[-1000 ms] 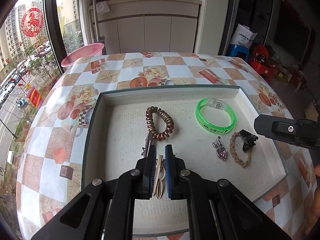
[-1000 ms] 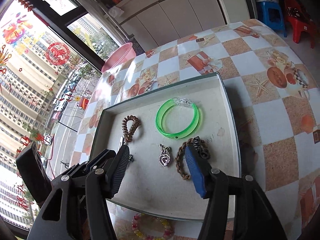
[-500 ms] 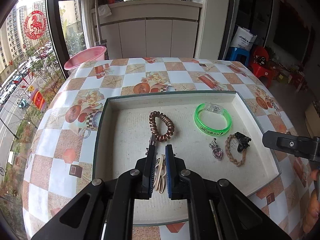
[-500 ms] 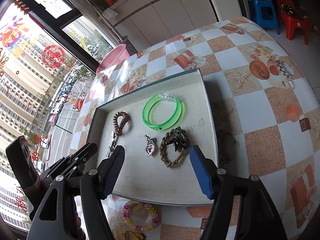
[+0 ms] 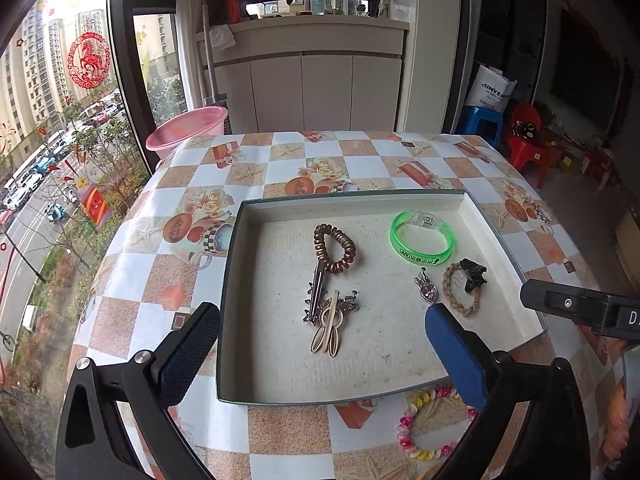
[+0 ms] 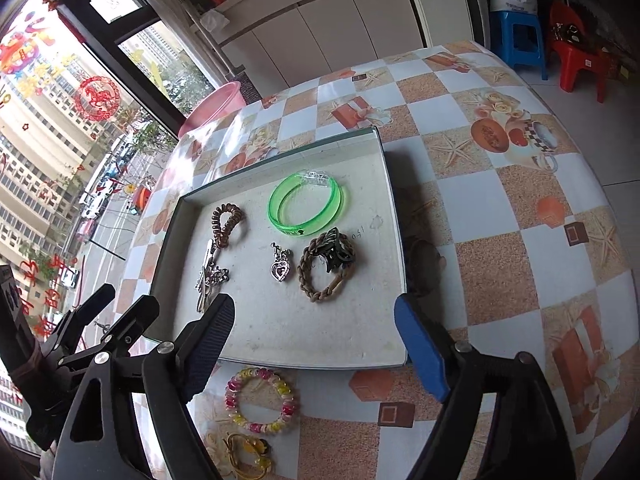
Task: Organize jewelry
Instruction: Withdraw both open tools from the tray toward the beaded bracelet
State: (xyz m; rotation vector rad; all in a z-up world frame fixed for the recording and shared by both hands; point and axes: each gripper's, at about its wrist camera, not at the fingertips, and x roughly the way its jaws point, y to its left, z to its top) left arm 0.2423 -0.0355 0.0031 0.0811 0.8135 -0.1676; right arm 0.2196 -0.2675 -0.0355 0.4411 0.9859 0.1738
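A shallow grey tray (image 5: 228, 280) holds a brown coil hair tie (image 5: 336, 250), a green bangle (image 5: 422, 238), a heart pendant (image 5: 428, 290), a braided band with a black claw clip (image 5: 460, 292) and a silver star clip (image 5: 318, 292). A beige hair clip (image 5: 328, 330) lies across the star clip. My left gripper (image 5: 320, 328) hovers above it, jaws opening wide, touching nothing. My right gripper (image 6: 314, 312) hangs over the tray's near edge, jaws opening, nothing between them. A pink-and-yellow bead bracelet (image 6: 262, 400) and a yellow piece (image 6: 248, 452) lie on the table in front of the tray.
The tray sits on a round table with a checked cloth (image 5: 280, 160). A pink basin (image 5: 188, 128) stands past the far left edge by the window. White cabinets are behind; a blue stool (image 5: 482, 120) and a red chair (image 5: 528, 148) stand to the right.
My left gripper opened and let go of the beige hair clip, which now lies in the tray, and drew back upward. My right gripper's jaws widened and it pulled back toward the tray's near edge.
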